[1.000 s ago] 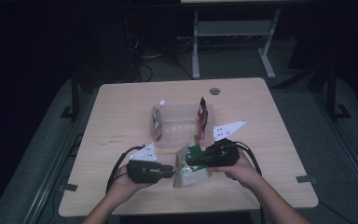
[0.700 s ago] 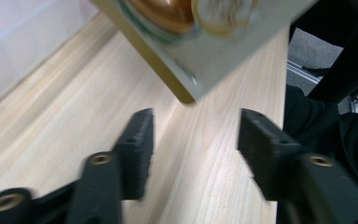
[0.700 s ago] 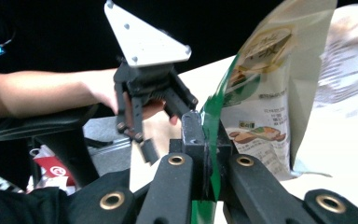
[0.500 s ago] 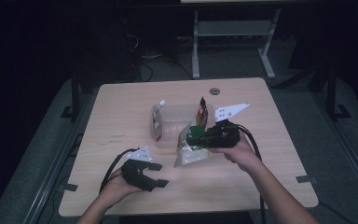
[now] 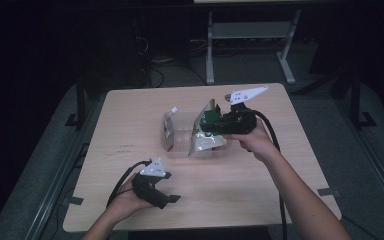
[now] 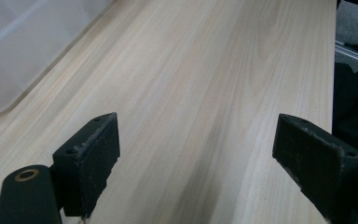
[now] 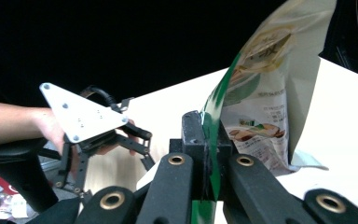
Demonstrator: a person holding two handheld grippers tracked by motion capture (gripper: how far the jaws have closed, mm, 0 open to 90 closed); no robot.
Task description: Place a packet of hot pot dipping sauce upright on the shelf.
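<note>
I count one snack pouch [image 5: 206, 131], clenched in my right gripper [image 5: 206, 125] above the one clear bin [image 5: 180, 137], while my left gripper [image 5: 172, 200], just spread wide, hangs empty nearer me.

The left gripper [image 5: 166, 196] sits low near the counter's [image 5: 240, 185] near edge, cradled in the left hand [image 5: 130, 197], its jaws having just been opening and now wide apart with nothing between them. The right gripper [image 5: 211, 126] (held higher, forearm stretched forward) points leftward, its fingers [image 7: 193, 135] pressed tightly together on a thin green-edged pouch [image 5: 205, 132].
</note>
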